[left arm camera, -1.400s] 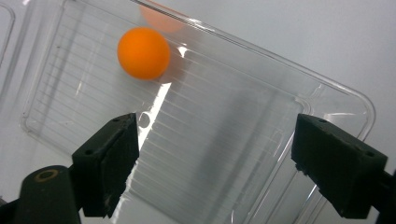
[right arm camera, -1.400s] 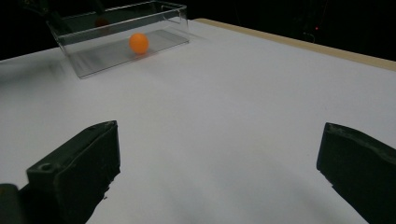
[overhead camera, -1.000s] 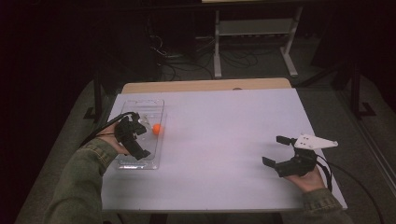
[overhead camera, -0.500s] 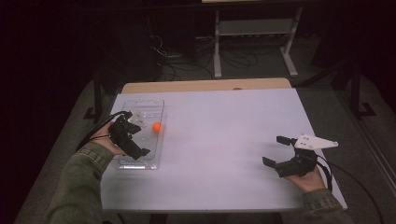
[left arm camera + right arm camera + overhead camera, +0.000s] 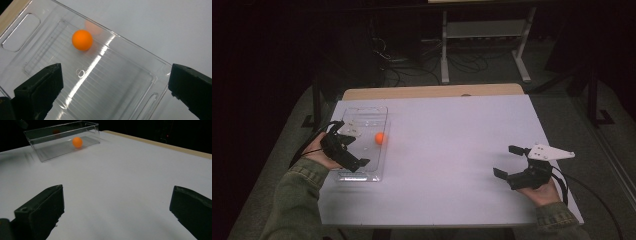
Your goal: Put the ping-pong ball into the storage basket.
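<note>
- Since the earlier frames, the left gripper [image 5: 346, 150] has drawn back a little toward the person's side of the clear plastic bin [image 5: 382, 114], while the orange ball [image 5: 380, 138] has stayed inside the bin near its right wall.
- Right gripper [image 5: 511, 161] has barely shifted; it rests low over the white table [image 5: 452, 130] at the person's right, well apart from the bin.
- Left jaws stand wide apart and hold nothing. In the left gripper view they frame the bin's floor from above, and the orange ball [image 5: 82, 40] lies beyond them, nearer the far wall, clear of both jaws.
- Right jaws are likewise spread wide and empty. The right gripper view looks across bare table toward the bin [image 5: 37, 143], where the ball [image 5: 77, 142] sits on the bin's floor.
- Judged from how things lie, the ball is already in the bin and the left gripper has let go of it, so the placing step appears done.
- What looks left is small: lifting the left gripper fully clear of the bin, since it hangs above the bin's near end.
- Whether the ball is at rest or rolling cannot be told from these views; its smooth round shape means it could drift along the bin floor if the bin is nudged.
</note>
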`<move>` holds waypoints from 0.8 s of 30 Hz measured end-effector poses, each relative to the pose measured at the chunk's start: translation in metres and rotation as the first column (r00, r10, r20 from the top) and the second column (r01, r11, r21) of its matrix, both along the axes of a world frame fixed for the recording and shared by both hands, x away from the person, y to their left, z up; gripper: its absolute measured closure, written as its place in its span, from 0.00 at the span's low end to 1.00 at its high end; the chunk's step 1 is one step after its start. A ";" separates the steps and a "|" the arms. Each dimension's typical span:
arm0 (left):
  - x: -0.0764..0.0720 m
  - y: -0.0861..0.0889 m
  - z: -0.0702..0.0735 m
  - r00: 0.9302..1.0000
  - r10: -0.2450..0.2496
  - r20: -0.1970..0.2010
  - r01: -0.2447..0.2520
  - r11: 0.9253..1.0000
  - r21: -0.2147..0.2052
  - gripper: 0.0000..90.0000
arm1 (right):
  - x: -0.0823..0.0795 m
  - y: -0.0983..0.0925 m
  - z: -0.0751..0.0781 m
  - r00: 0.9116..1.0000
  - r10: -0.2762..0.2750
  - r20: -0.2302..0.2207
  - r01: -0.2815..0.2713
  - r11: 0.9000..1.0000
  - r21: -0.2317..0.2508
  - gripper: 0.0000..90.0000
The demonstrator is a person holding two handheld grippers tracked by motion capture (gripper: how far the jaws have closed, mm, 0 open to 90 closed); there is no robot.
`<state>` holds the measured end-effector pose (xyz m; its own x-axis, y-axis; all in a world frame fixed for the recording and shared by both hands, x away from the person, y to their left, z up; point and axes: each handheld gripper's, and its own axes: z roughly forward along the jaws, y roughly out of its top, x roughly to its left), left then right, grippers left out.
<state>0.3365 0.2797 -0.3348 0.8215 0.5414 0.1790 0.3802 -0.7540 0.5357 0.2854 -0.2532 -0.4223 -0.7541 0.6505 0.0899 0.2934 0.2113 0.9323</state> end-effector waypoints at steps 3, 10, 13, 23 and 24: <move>-0.002 0.002 0.001 1.000 0.002 0.008 -0.001 1.000 -0.019 0.00 | 0.000 0.000 0.000 1.000 0.001 0.001 -0.001 1.000 0.000 0.00; -0.005 0.007 -0.004 1.000 -0.007 0.006 0.007 0.997 -0.080 0.00 | 0.000 0.000 0.000 1.000 0.002 0.001 -0.002 1.000 -0.001 0.00; -0.006 0.008 -0.007 1.000 -0.006 0.006 0.007 0.996 -0.088 0.00 | 0.000 0.000 0.000 1.000 0.002 0.002 -0.002 1.000 -0.002 0.00; -0.011 0.010 -0.009 1.000 -0.017 0.022 0.020 0.991 -0.132 0.00 | -0.001 0.000 0.000 1.000 -0.002 0.001 0.002 1.000 -0.005 0.00; -0.012 0.011 -0.009 1.000 -0.018 0.023 0.021 0.991 -0.135 0.00 | -0.001 0.000 0.000 1.000 -0.002 0.001 0.002 1.000 -0.004 0.00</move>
<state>0.3249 0.2902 -0.3441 0.8287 0.5460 0.1228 0.3536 -0.6808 0.6414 0.2849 -0.2532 -0.4223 -0.7529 0.6525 0.0860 0.2926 0.2147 0.9318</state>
